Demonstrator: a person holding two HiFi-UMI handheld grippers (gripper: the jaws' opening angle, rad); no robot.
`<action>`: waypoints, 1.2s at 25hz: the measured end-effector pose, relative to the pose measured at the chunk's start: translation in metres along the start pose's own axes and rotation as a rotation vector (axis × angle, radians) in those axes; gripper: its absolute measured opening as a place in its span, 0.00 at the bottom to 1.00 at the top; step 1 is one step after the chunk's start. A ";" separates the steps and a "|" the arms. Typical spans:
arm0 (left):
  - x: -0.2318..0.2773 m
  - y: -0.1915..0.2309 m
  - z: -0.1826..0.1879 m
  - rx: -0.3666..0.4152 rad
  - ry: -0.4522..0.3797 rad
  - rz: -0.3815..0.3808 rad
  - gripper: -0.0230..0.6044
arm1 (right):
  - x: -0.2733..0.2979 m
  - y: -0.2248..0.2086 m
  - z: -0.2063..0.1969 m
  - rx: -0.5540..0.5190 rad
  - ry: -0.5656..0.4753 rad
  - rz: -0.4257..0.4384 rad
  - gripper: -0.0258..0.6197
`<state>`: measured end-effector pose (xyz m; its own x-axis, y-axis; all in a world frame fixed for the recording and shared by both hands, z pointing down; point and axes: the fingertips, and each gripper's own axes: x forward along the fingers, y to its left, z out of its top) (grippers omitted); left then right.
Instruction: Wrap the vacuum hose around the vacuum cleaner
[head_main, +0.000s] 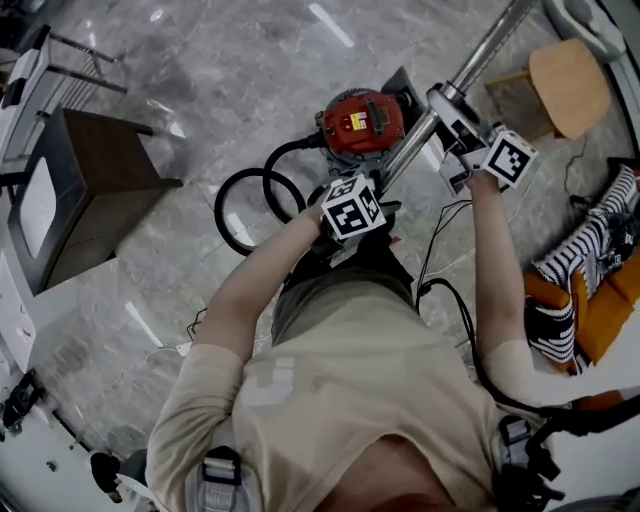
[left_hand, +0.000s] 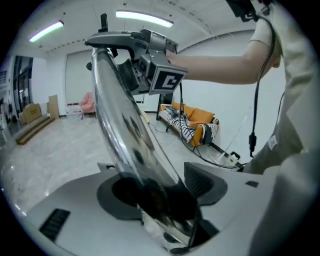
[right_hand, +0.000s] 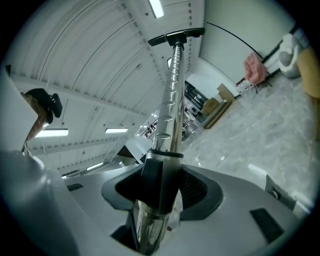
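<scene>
The red vacuum cleaner (head_main: 362, 122) sits on the marble floor, and its black hose (head_main: 250, 205) lies in loops to its left. A shiny metal wand (head_main: 470, 65) slants up and to the right from beside the cleaner. My left gripper (head_main: 385, 190) is shut on the wand's curved lower end (left_hand: 125, 135), which fills the space between its jaws. Higher up the wand, my right gripper (head_main: 442, 105) is shut on it at a dark collar (right_hand: 160, 170). The floor nozzle (right_hand: 176, 37) shows at the wand's far tip. The right gripper (left_hand: 150, 65) also shows in the left gripper view.
A dark wooden cabinet (head_main: 95, 190) stands at the left. At the upper right there is a wooden stool (head_main: 565, 85), and an orange sofa (head_main: 600, 290) with striped cloth sits at the right. Black cables (head_main: 445, 290) trail over the floor by my feet.
</scene>
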<state>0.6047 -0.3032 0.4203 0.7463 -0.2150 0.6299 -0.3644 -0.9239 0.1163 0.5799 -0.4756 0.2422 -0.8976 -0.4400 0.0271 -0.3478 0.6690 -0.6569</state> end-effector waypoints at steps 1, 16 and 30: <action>0.003 -0.004 0.008 0.017 -0.018 0.023 0.46 | -0.006 0.015 0.006 -0.043 0.011 0.010 0.36; 0.071 -0.077 0.058 0.043 -0.013 -0.112 0.46 | -0.077 0.048 -0.002 -0.260 0.210 0.022 0.36; 0.114 -0.109 0.083 -0.014 0.270 -0.203 0.78 | -0.174 0.009 0.005 -0.210 0.278 0.165 0.37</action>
<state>0.7755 -0.2534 0.4161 0.6303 0.0660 0.7736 -0.2331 -0.9343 0.2697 0.7339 -0.3962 0.2273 -0.9753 -0.1559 0.1562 -0.2143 0.8378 -0.5021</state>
